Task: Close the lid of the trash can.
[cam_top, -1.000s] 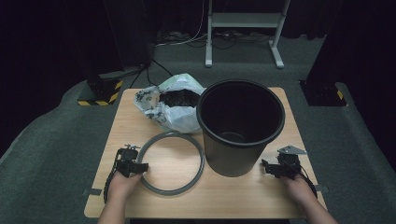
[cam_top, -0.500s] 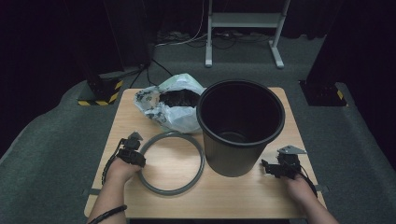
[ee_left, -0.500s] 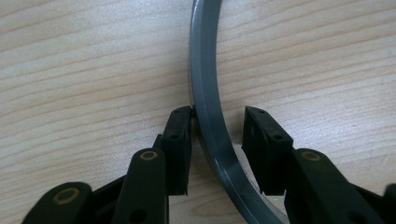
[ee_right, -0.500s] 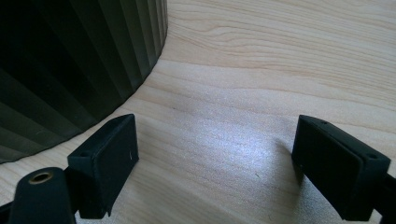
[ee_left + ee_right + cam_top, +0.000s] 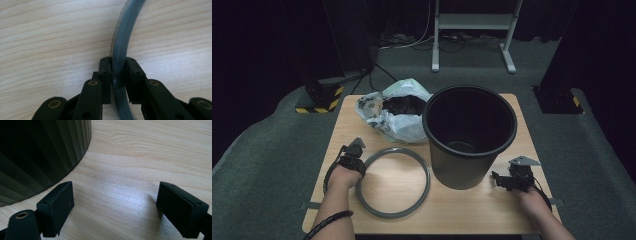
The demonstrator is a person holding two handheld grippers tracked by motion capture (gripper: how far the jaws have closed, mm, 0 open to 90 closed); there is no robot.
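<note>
Your left gripper has just been closing and now clamps the grey ring flat on the table. Your right gripper rests wide open, holding nothing, just beside the black bin.

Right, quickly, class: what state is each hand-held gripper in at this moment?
Left hand-held gripper: has just been closing, now shut on the grey ring.
Right hand-held gripper: open, holding nothing.
</note>
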